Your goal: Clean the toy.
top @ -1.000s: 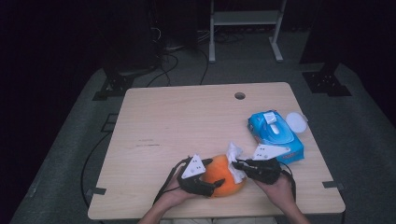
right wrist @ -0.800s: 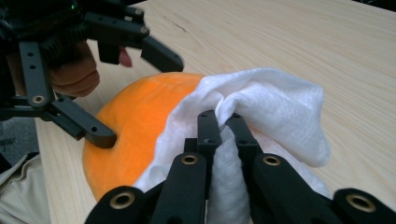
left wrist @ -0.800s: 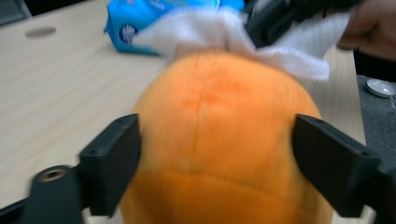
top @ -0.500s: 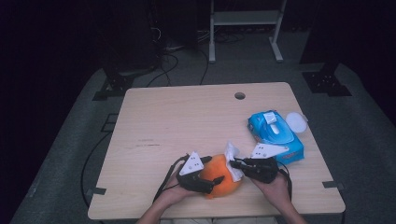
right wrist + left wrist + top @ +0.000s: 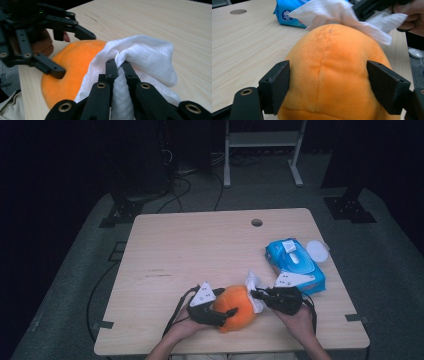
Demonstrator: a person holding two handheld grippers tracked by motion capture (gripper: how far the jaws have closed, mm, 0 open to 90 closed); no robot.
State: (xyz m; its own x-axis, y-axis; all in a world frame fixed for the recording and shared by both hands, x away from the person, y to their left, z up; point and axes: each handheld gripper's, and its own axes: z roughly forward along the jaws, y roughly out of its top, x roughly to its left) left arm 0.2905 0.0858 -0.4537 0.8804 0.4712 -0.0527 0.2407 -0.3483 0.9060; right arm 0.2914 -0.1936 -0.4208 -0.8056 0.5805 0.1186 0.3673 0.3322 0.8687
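Here, wiping an orange plush toy (image 5: 236, 306) near the table's (image 5: 200, 250) front edge: left gripper (image 5: 226, 312) clamping the toy's sides between wide-set jaws, right gripper (image 5: 256, 294) pinching a white wet wipe (image 5: 254, 292) shut-tight and pressing it against the toy's top. Possibly dragging the soft toy out of its light squeeze if pushing too hard, since plush gives and slides; possibly losing the wipe, bunched thinly at the jaw tips. Sitting close to the near edge, so risking a tumble off the front. Lying just beside the right hand (image 5: 300, 317), a blue wipes pack (image 5: 295, 265), perhaps with its lid open; leaving broad bare tabletop behind and to the left for shifting.
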